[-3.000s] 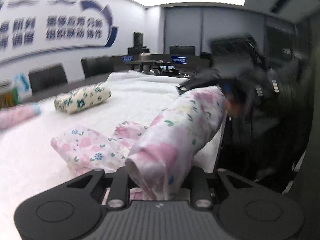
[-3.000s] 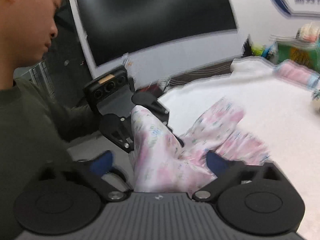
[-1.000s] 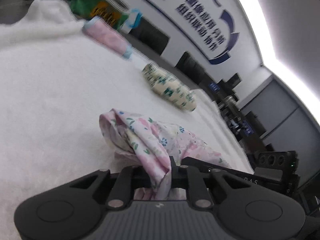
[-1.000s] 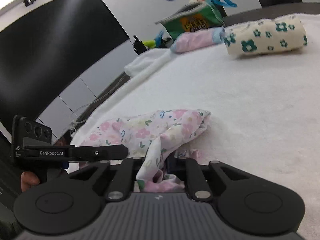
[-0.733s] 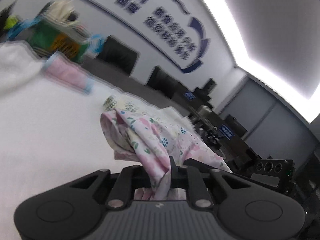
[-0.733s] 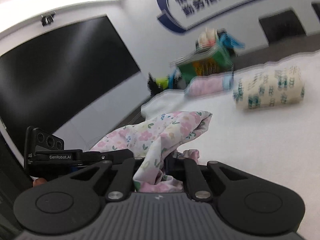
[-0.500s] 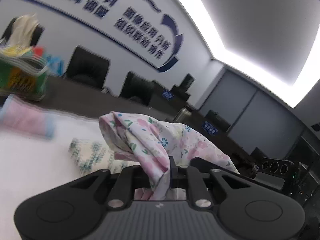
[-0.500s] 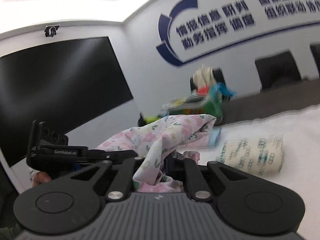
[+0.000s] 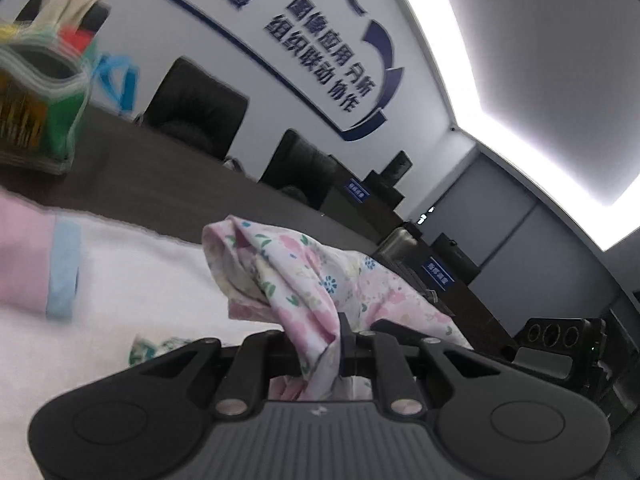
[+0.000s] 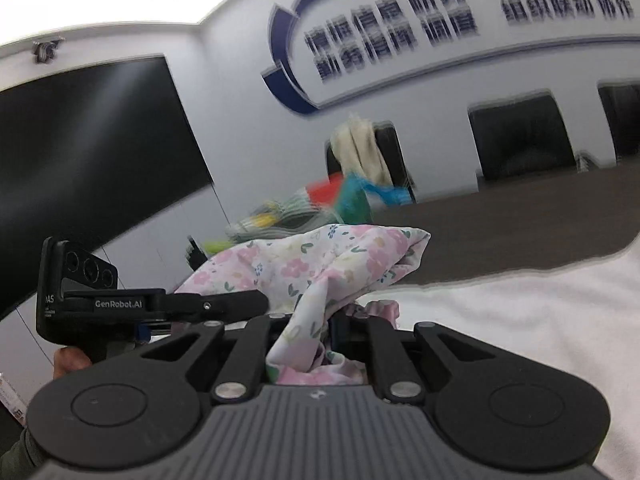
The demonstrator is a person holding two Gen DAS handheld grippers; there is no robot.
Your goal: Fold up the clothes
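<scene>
Pink floral cloth hangs bunched between my two hands, lifted clear of the white towel that covers the tabletop. My left tongs are pinched narrow on one gathered edge of it, and my right tongs are pinched the same way on another edge, so the garment sags in a loose hump between them rather than lying flat. In the right view I can see my other tool and the hand that holds it close on the left, so the two grips sit near each other. Ahead on the towel lies a pink roll with a blue band, and beyond it a green bag stuffed with things stands on the dark wood. I judge the step in hand to be carrying or shaking out the garment in the air; whether this leads to spreading it flat or to laying one half over the other, I cannot tell from here. Either way the cloth is limp and slippery-looking, so both grips need to hold firm and travel together, keeping the edge between them even as it comes down onto the towel.
</scene>
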